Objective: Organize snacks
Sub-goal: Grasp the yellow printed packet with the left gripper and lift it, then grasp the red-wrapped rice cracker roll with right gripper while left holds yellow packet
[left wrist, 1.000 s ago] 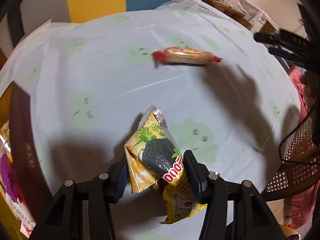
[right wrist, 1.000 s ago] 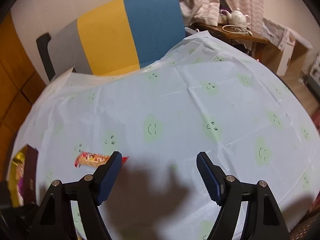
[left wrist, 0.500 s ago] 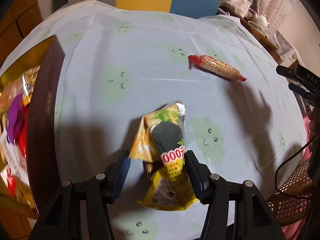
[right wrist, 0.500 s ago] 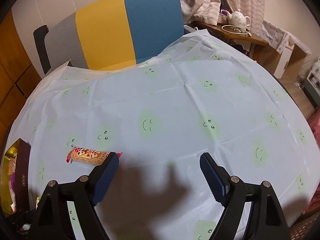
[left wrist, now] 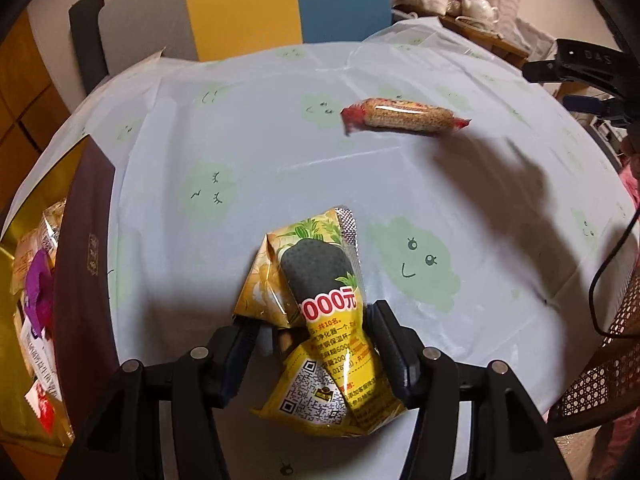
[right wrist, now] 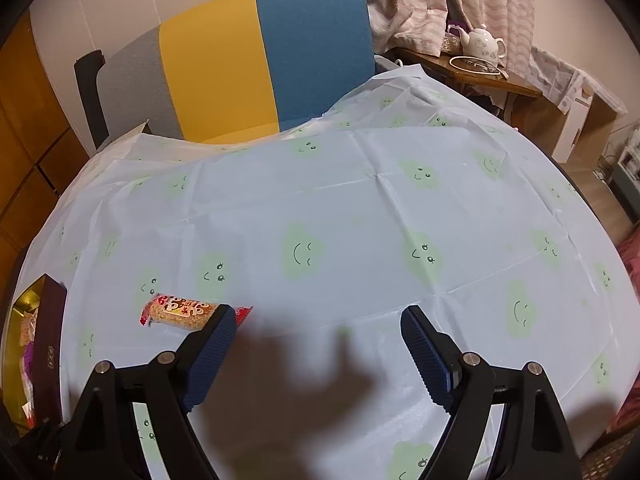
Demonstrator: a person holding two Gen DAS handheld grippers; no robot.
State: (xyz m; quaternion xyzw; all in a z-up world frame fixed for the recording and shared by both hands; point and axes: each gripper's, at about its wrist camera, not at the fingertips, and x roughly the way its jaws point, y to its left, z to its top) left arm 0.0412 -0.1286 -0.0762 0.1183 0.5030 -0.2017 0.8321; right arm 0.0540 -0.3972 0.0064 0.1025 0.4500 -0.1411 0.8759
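My left gripper (left wrist: 314, 326) is shut on a yellow snack packet (left wrist: 320, 304) with a dark oval and red lettering, held above the table. A red-ended sesame snack bar (left wrist: 402, 117) lies flat on the pale blue tablecloth ahead and to the right. It also shows in the right wrist view (right wrist: 184, 311), just beyond the left fingertip (right wrist: 218, 330). My right gripper (right wrist: 316, 320) is open and empty above the cloth. A dark brown box (left wrist: 80, 280) with a gold inside holds several snack packets at the left.
The round table's cloth (right wrist: 360, 216) has green smiley clouds. A grey, yellow and blue chair (right wrist: 256, 60) stands at the far edge. A side table with a white teapot (right wrist: 482, 42) is at the back right. A wicker chair (left wrist: 612, 344) stands at the right.
My left gripper with the yellow packet has swung and pulled back a little; the box sits farther left in view. My right gripper has drifted slightly, and the snack bar shows nearer its left finger.
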